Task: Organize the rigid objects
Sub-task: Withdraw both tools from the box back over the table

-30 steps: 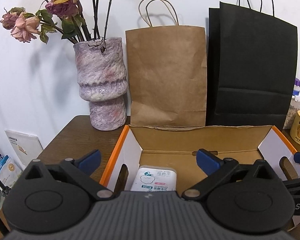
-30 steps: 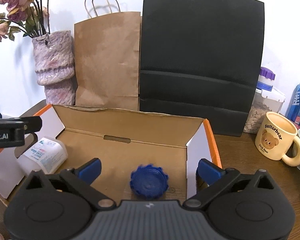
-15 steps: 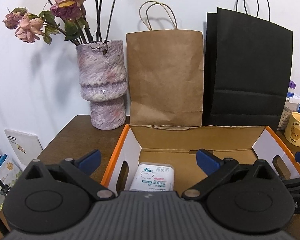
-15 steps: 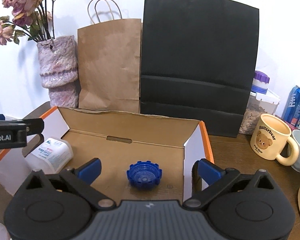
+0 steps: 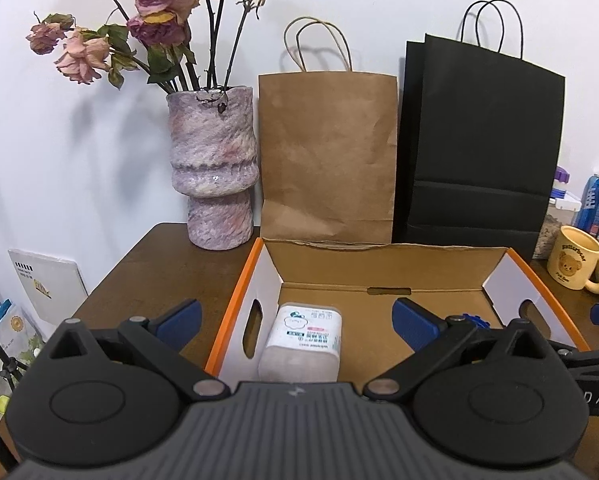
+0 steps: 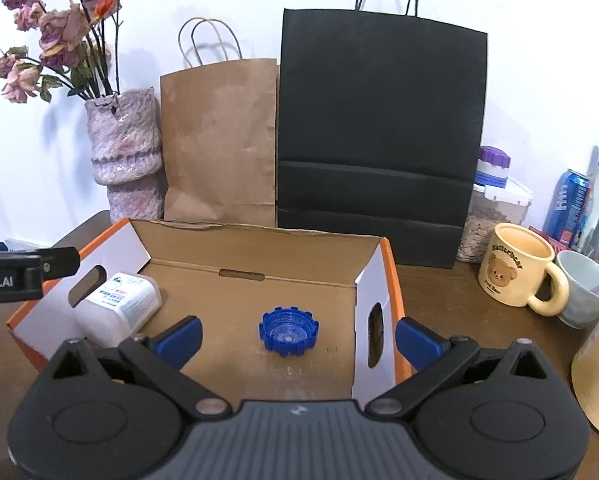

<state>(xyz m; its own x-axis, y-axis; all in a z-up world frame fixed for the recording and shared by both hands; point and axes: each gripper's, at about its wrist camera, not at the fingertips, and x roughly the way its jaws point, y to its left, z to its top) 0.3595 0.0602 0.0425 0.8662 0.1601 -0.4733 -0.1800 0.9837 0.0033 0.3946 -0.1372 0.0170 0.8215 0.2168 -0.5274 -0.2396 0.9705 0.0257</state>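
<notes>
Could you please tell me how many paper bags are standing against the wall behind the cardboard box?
2: a brown paper bag stands beside the vase, and a black paper bag stands to its right, next to the jars. In the left view the black one shows a doubled edge, so another may hide behind.

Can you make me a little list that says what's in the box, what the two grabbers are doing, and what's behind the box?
box: open cardboard box, orange rim
inside, left end: white container lying down
inside, middle: blue cap
left gripper: open, holding nothing
right gripper: open, holding nothing
behind box: vase, brown bag, black bag
right of box: bear mug
</notes>
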